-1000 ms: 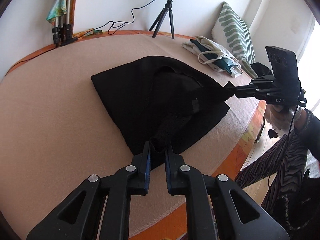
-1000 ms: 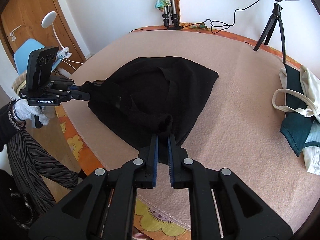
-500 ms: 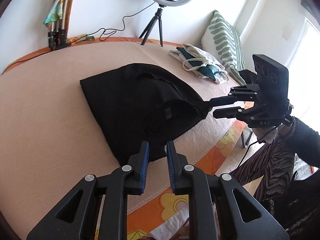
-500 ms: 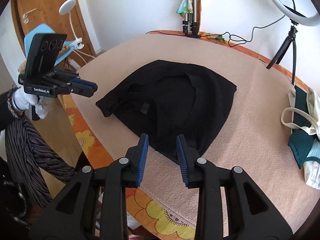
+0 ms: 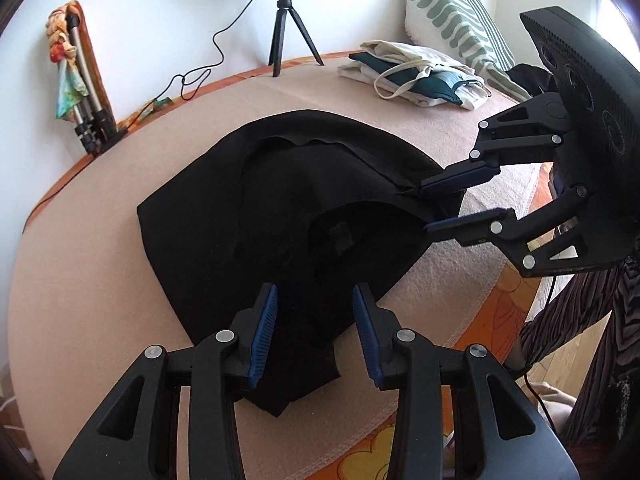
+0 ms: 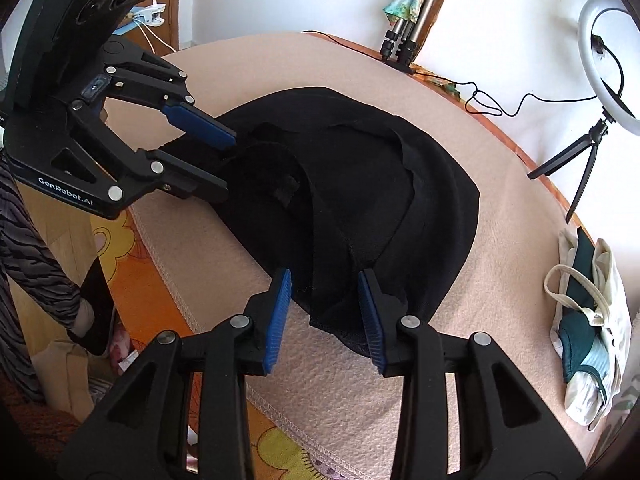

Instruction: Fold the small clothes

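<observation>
Both grippers released black garment [image 5: 288, 216], "GenRobot.AI"

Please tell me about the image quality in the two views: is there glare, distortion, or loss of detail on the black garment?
Left wrist view: strong fisheye bending of the bed edge; window glare washes out the upper right; the black garment shows few fold details. Right wrist view: the same curved distortion; the ring light and white wall are bright; the garment is again nearly featureless but sharp.

Black garment [image 5: 288, 216] lying crumpled on beige blanket [image 5: 100, 264]. Left gripper [image 5: 316, 320] hovering with jaws spread over its near edge; right gripper [image 5: 460, 204] reaching in, jaws apart, at its right edge. Tote bag [image 5: 416, 76], striped pillow [image 5: 448, 16] and tripod [image 5: 284, 32] sitting behind.
</observation>
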### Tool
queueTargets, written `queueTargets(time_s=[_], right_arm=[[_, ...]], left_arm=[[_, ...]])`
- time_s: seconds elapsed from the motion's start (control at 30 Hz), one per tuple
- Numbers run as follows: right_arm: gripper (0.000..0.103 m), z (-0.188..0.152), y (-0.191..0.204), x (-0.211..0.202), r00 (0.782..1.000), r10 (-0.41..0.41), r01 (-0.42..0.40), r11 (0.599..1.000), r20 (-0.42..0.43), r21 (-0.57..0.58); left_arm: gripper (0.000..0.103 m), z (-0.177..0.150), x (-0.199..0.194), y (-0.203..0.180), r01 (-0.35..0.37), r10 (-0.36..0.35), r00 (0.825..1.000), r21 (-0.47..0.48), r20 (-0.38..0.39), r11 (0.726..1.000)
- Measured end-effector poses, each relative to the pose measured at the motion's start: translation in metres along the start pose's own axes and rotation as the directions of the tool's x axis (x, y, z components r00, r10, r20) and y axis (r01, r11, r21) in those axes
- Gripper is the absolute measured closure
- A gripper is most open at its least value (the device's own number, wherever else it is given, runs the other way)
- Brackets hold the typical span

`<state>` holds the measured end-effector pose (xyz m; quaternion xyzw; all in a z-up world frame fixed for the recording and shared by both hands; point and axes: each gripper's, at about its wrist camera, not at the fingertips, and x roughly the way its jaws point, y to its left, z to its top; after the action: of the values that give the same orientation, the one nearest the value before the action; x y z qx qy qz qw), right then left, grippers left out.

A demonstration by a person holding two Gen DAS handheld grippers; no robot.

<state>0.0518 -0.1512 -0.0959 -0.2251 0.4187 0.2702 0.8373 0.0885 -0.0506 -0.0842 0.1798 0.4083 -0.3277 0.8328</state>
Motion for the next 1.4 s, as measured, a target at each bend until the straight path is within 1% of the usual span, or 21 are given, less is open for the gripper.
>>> queueTargets(time_s=[0.03,0.1,0.2,0.3,0.43,0.5,0.53,0.57,0.67,0.8,0.83,0.9,0.93,0.97,1.0,1.1,1.17,1.23,1.3,1.37,1.4], right_arm=[[0.089,0.001,0.0,-0.001,1.0,0.0,0.0,1.0,0.0,-0.002],[0.094,0.002,-0.004,-0.005,1.0,0.008,-0.008,1.0,0.005,0.009],[0.097,0.002,-0.007,-0.014,1.0,0.003,-0.003,1.0,0.023,0.004],[0.098,0.0,-0.01,-0.025,0.999,0.034,-0.034,0.999,0.041,-0.003],[0.098,-0.002,-0.013,-0.037,0.995,0.084,-0.085,0.996,0.061,0.024],[0.084,0.002,-0.014,-0.038,0.993,0.1,-0.103,0.994,0.062,0.045],[0.064,0.003,-0.012,-0.037,0.993,0.097,-0.1,0.994,0.065,0.038],[0.056,0.003,-0.009,-0.037,0.993,0.093,-0.095,0.995,0.074,0.024],[0.056,0.007,-0.002,-0.027,0.995,0.085,-0.085,0.996,0.056,-0.004],[0.056,0.007,0.001,-0.01,1.0,0.012,-0.011,0.999,0.011,-0.042],[0.059,0.007,0.001,-0.007,1.0,-0.009,0.009,0.998,-0.001,-0.054],[0.075,0.004,0.001,-0.003,0.999,-0.039,0.037,0.996,-0.018,-0.077],[0.09,0.002,0.0,-0.003,0.999,-0.035,0.033,0.996,-0.024,-0.078],[0.097,0.001,0.0,-0.003,0.999,-0.042,0.039,0.996,-0.028,-0.077],[0.098,0.0,-0.001,-0.003,0.998,-0.056,0.054,0.996,-0.027,-0.077],[0.1,-0.001,-0.004,-0.014,0.999,-0.054,0.054,0.996,0.003,-0.072],[0.1,-0.002,-0.008,-0.024,1.0,-0.008,0.009,0.998,0.02,-0.059],[0.1,-0.005,-0.009,-0.028,0.997,0.081,-0.082,0.995,-0.012,-0.058],[0.1,-0.009,-0.006,-0.031,0.996,0.09,-0.092,0.992,-0.03,-0.086],[0.1,-0.012,-0.006,-0.037,0.991,0.126,-0.13,0.987,-0.04,-0.091],[0.098,-0.012,-0.008,-0.041,0.991,0.131,-0.132,0.988,-0.024,-0.081]], left_arm=[[0.079,0.0,0.002,0.0,-0.006,0.006,1.0,0.003,-0.005,1.0],[0.097,-0.003,0.006,0.003,0.014,-0.014,1.0,-0.005,-0.022,1.0],[0.097,-0.011,0.0,0.006,0.051,-0.051,0.999,-0.003,-0.019,0.999],[0.097,-0.023,-0.015,0.007,0.06,-0.06,0.998,-0.01,-0.003,0.998],[0.097,-0.029,-0.026,0.01,0.112,-0.112,0.994,-0.039,0.012,0.993],[0.097,-0.027,-0.028,0.009,0.095,-0.094,0.995,-0.035,0.025,0.995],[0.097,-0.025,-0.029,0.009,0.092,-0.091,0.995,-0.043,0.033,0.995],[0.096,-0.022,-0.03,0.01,0.09,-0.088,0.995,-0.054,0.044,0.994],[0.08,-0.012,-0.025,0.011,0.067,-0.063,0.997,-0.084,0.05,0.994],[0.079,-0.003,-0.01,0.004,0.046,-0.044,0.998,-0.055,0.034,0.997],[0.079,-0.002,-0.007,0.001,0.045,-0.044,0.998,-0.043,0.033,0.998],[0.08,-0.002,-0.002,-0.003,0.047,-0.047,0.999,-0.012,0.027,0.999],[0.088,-0.002,0.001,-0.005,0.031,-0.031,0.999,0.004,0.021,1.0],[0.098,-0.003,0.004,-0.006,0.026,-0.026,1.0,0.017,0.015,1.0],[0.102,-0.004,0.006,-0.006,0.035,-0.035,0.999,0.018,0.005,0.999],[0.102,-0.01,-0.003,-0.005,0.084,-0.084,0.996,0.025,0.012,0.996],[0.102,-0.016,-0.013,-0.009,0.1,-0.101,0.995,0.065,0.016,0.993],[0.102,-0.021,-0.019,-0.007,0.143,-0.143,0.99,0.049,-0.009,0.989],[0.102,-0.026,-0.027,-0.002,0.166,-0.166,0.986,0.011,-0.003,0.986],[0.099,-0.029,-0.037,0.006,0.18,-0.18,0.984,-0.027,0.017,0.983],[0.091,-0.029,-0.041,0.011,0.166,-0.164,0.986,-0.046,0.033,0.985]])
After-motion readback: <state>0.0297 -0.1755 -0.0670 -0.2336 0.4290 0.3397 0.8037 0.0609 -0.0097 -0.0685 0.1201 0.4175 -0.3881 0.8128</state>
